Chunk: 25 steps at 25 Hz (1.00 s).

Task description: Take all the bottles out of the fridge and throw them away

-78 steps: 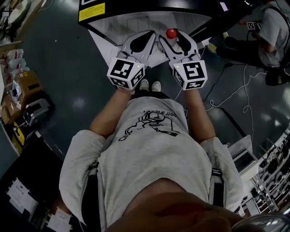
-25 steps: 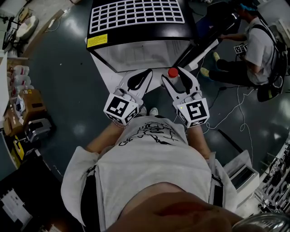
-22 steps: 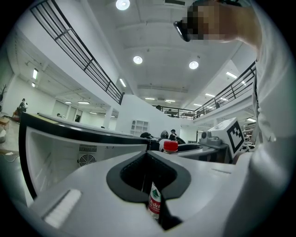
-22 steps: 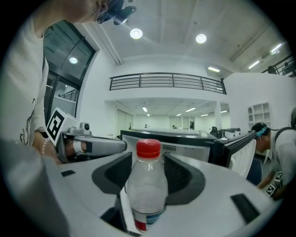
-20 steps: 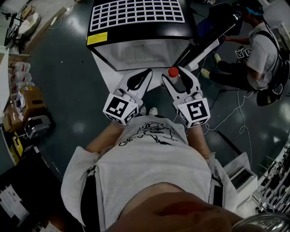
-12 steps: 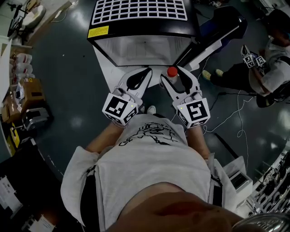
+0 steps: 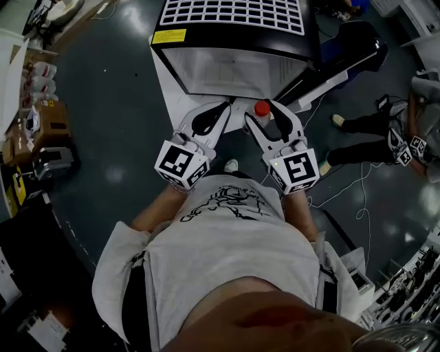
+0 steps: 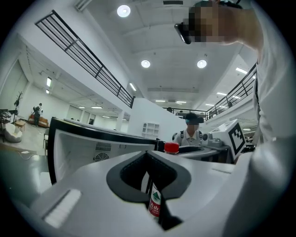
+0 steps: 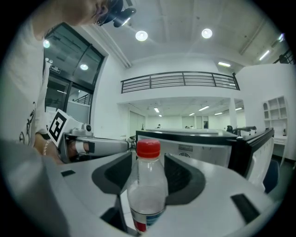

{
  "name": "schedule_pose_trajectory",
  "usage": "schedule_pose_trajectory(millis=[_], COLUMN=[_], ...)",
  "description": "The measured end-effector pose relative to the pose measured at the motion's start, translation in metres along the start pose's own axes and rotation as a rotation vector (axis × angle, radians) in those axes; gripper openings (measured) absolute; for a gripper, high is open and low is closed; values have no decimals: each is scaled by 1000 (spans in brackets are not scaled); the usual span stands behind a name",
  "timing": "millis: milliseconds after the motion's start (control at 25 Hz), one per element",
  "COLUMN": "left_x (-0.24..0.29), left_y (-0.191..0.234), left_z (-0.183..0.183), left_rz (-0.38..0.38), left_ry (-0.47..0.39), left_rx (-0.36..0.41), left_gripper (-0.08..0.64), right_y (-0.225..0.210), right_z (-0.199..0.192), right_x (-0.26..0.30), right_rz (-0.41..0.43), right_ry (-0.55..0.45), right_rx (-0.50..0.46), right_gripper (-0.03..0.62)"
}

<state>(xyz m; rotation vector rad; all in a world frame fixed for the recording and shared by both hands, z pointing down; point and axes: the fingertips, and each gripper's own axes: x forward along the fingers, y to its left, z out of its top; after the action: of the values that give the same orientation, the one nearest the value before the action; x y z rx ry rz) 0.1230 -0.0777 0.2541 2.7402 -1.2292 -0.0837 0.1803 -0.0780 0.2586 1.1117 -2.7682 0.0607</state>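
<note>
In the head view my right gripper (image 7: 264, 115) is shut on a clear bottle with a red cap (image 7: 261, 108), held upright in front of the open fridge (image 7: 234, 17). The right gripper view shows the bottle (image 9: 147, 185) clamped between the right gripper's (image 9: 148, 163) dark pads, label at its foot. My left gripper (image 7: 221, 110) hovers beside it, shut and empty. In the left gripper view the left gripper (image 8: 148, 161) has its jaws together, and the bottle's cap (image 8: 171, 147) shows just beyond them. No other bottle shows in the white fridge interior (image 7: 237, 72).
The fridge door (image 7: 340, 58) stands open to the right. Another person (image 7: 405, 137) is at the right edge, with cables (image 7: 344, 185) on the floor nearby. Cardboard boxes and gear (image 7: 41, 130) line the left side. Dark floor lies on both sides of me.
Both grippers keep their pose, the right still holding the bottle. In the head view the fridge has shifted right and up, and the other person has slid down the right edge.
</note>
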Motion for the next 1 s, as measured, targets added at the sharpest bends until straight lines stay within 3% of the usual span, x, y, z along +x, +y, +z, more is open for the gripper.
schedule_pose_trajectory(millis=[1000], left_x=[-175], left_y=[110], left_z=[17], left_rz=[249], left_ry=[-45], left_rx=[-6], left_gripper=[9], right_y=[169], right_z=[31], right_x=[110], right_rz=[245], right_ry=[-8], right_rx=[-60], right_gripper=[222])
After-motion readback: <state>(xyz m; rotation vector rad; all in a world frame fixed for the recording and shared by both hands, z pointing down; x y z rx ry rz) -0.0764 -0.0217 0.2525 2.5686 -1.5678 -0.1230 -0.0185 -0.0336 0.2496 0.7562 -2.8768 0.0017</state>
